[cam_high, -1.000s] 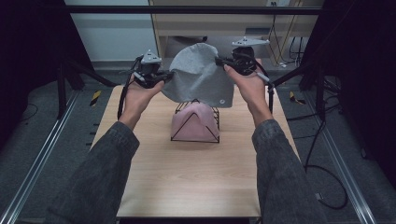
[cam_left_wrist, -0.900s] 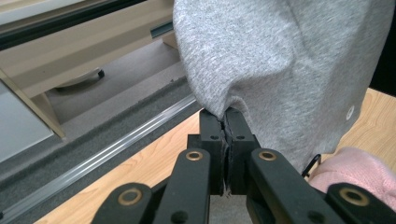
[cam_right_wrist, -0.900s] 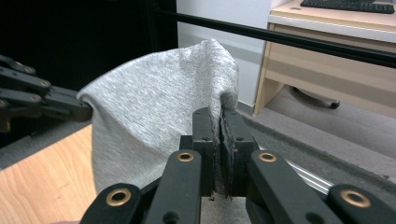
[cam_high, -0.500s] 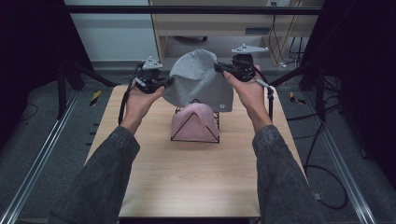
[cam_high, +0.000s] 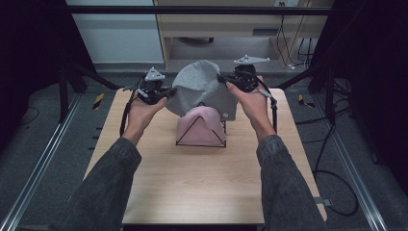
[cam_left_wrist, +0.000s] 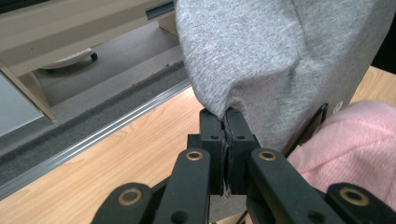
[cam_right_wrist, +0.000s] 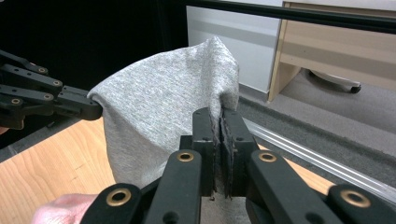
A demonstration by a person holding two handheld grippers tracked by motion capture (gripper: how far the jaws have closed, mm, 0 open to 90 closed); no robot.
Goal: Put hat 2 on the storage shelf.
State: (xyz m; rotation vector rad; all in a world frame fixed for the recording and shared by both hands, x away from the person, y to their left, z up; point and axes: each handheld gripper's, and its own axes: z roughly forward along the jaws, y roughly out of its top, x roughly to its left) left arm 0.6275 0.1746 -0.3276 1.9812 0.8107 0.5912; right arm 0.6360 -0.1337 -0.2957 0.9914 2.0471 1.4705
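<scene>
A grey cloth (cam_high: 202,89) hangs in the air above the far half of the table, stretched between both grippers. My left gripper (cam_high: 166,91) is shut on its left edge, the jaws pinching the grey cloth (cam_left_wrist: 261,65). On the opposite edge my right gripper (cam_high: 222,79) is shut too, clamping the grey cloth (cam_right_wrist: 173,112). Below the cloth a black wire frame (cam_high: 211,132) stands on the table, draped with a pink fuzzy cloth (cam_high: 199,125). That pink cloth (cam_left_wrist: 345,149) shows at the right in the left gripper view. The left gripper (cam_right_wrist: 93,109) appears far off in the right gripper view.
The wooden table (cam_high: 202,187) has bare surface in its near half. A metal rail (cam_high: 48,154) runs along the floor on the left. A wooden cabinet (cam_high: 216,29) stands beyond the far edge. Cables (cam_high: 337,159) lie on the floor at the right.
Both grippers have kept hold of the grey cloth. The left hand has shifted slightly toward the person and the cloth hangs a little lower over the pink-covered frame.
</scene>
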